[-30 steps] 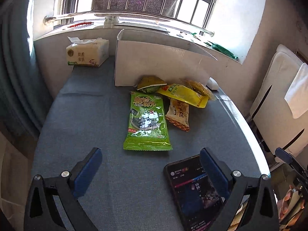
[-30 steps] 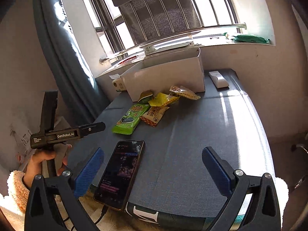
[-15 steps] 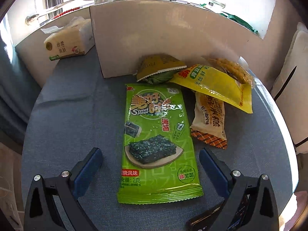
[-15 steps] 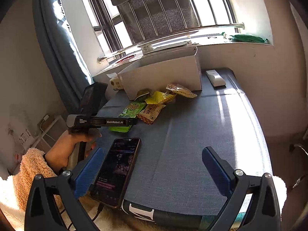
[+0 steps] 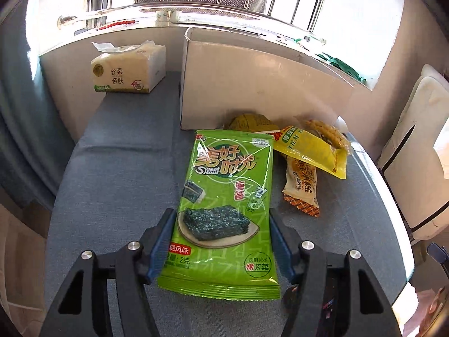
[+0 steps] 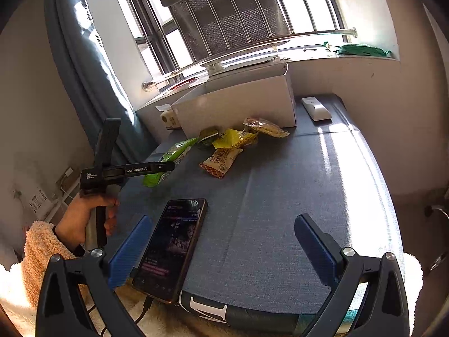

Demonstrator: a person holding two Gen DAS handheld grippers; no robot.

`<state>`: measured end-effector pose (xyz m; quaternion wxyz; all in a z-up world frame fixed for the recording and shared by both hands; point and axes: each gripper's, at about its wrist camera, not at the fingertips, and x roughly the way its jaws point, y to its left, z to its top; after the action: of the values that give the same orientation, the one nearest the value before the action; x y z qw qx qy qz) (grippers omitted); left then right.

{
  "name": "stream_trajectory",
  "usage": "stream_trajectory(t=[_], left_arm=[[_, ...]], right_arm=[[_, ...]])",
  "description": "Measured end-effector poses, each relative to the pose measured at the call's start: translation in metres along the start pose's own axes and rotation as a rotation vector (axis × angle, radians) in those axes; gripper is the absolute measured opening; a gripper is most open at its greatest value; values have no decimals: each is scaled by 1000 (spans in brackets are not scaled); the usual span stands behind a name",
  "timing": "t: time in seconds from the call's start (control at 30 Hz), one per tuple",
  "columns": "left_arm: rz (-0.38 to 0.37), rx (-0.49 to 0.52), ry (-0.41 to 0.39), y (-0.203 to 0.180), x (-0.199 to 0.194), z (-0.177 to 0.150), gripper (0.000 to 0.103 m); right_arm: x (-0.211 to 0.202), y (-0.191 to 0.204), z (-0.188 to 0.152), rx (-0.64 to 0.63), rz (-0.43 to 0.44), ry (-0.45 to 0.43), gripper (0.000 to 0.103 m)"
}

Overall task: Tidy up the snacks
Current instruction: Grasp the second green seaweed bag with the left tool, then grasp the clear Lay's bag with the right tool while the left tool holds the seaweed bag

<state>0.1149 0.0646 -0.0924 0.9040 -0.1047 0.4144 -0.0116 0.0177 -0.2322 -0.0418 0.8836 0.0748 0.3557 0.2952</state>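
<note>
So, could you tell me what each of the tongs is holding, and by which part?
Left tongs grip the green seaweed packet across its lower side edges; right tongs hold nothing.

A home room: barred window (image 6: 252, 14), blue curtain (image 6: 84, 64), tissue pack (image 5: 127, 70) on a cloth-covered table (image 5: 118, 174).

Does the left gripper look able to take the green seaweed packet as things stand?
Probably yes: the left gripper already straddles the green seaweed packet, one finger at each long edge, nothing between.

Left tool (image 5: 221, 238) has its fingers closed in narrowly; right tool (image 6: 221, 247) hangs spread wide.
</note>
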Motion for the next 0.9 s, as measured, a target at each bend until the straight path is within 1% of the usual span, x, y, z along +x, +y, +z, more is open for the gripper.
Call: stream_trajectory(t=[0.1,0.17,0.27,0.33,0.37,0.43,0.5,0.57,0.67,0.73,0.8,0.9], left_arm=[[-48,-33,-55,4,-26,-8,68],[-54,-47,-86,7,-39,-14,68],[-92,-79,-124,9,-56,-20,68],[-96,-82,-135,9,-63,-22,68],[-110,-88,-137,10,-65,-23,68],[-137,-96,-142,9,-69,-24,68],[-138,-86,-149,6,-74,-26,68],[-158,-89,-148,4,-75,-26,68],[-167,-81,-151,2,-75,-27,68],[-172,-86,-147,3,-73,-27,68],[-171,-91,-142,3,-70,-28,68],[-172,-99,-140,6,-69,-28,68]], right_arm=[[9,-4,1,20,16,24,103],[19,-8,5,25,23,42,103],[37,-17,18,45,42,53,103],[53,-24,33,57,42,60,103],[62,-28,42,63,41,71,103],[83,-40,61,95,69,97,103],[106,-54,82,144,70,119,103],[125,-66,101,178,55,124,103],[155,-81,126,235,55,164,103],[173,-87,139,263,80,192,103],[190,-90,148,276,67,224,103],[213,-92,152,303,64,287,103]])
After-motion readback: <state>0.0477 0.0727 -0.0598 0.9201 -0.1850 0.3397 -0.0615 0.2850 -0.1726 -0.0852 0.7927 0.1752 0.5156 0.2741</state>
